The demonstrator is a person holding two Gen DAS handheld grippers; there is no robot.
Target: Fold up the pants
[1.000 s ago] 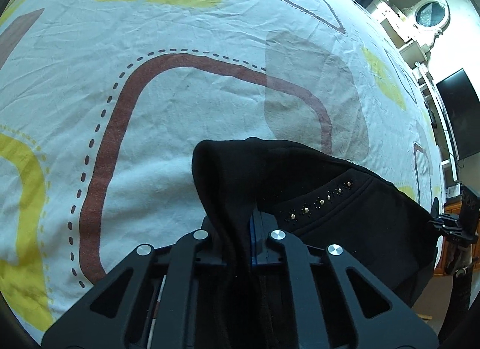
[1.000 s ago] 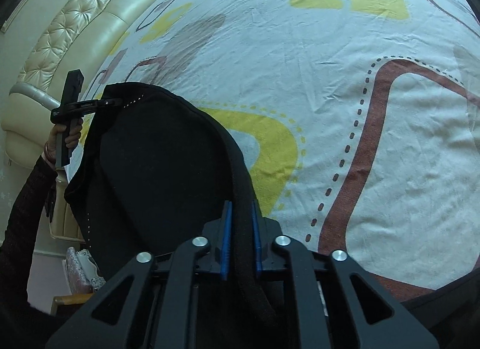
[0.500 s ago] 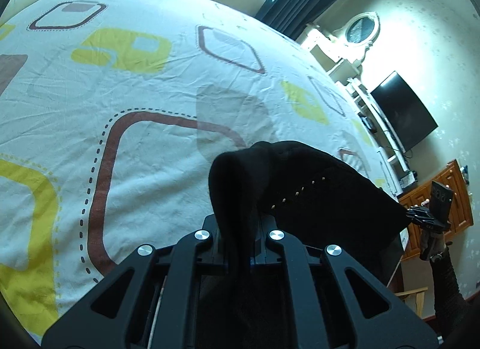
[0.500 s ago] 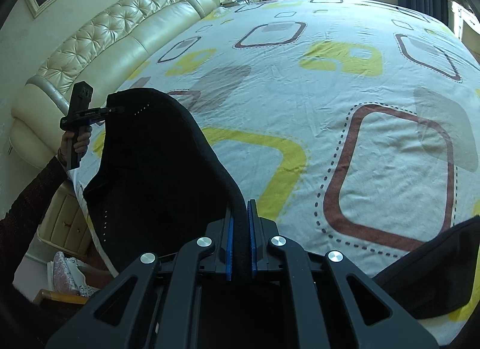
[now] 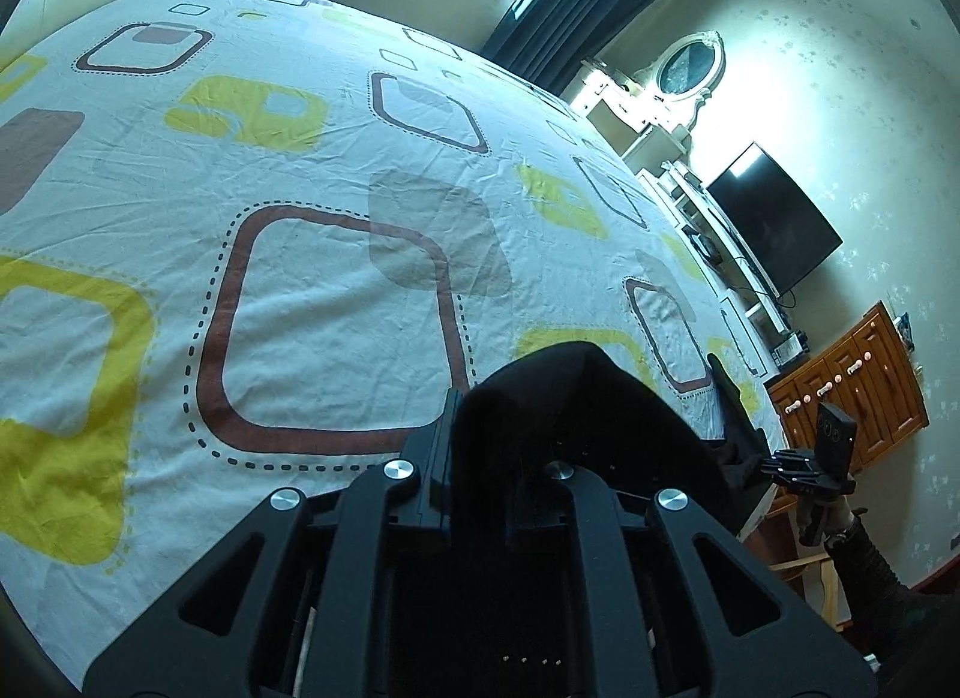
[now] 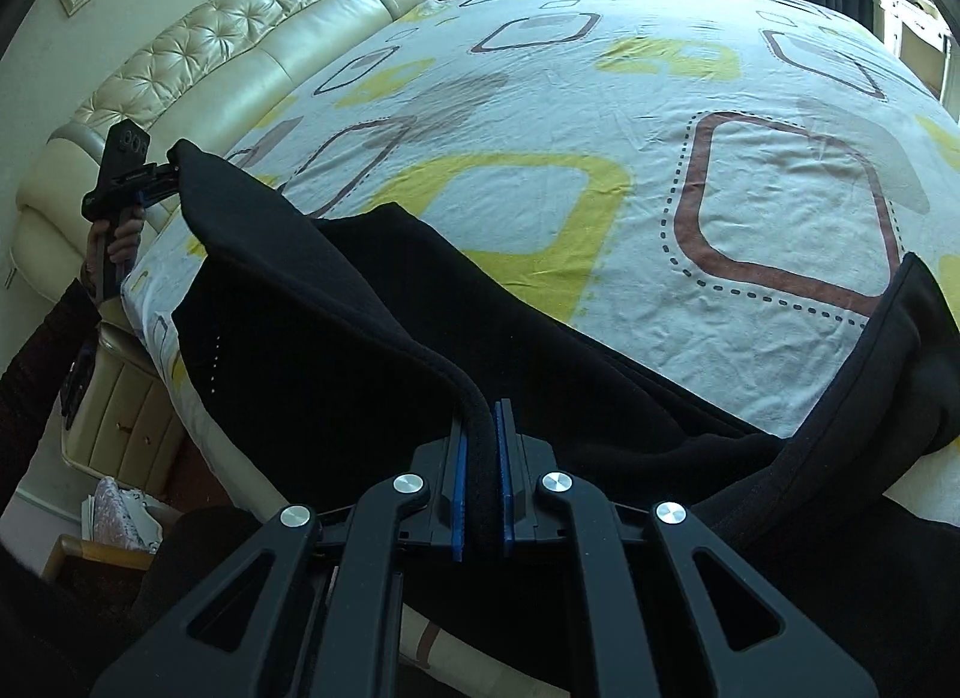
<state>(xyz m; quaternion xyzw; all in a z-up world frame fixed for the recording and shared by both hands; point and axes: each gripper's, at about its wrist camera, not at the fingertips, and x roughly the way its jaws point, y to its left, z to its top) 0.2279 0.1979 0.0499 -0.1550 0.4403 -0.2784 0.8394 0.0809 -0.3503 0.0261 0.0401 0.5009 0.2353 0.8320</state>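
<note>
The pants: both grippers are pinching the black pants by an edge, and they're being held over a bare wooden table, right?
Not quite. Both grippers do pinch the black pants, the right gripper on a corded edge and the left gripper on a bunched fold. But beneath them is a bed with a patterned sheet, not a bare wooden table. The right wrist view shows it.

The pants [image 6: 372,338] are matt black cloth with a soft, slightly fuzzy nap. The bedsheet [image 5: 300,170] is thin, creased printed cotton. The headboard [image 6: 198,62] is glossy tufted cream leather. The cabinet [image 5: 864,392] is varnished wood.
</note>
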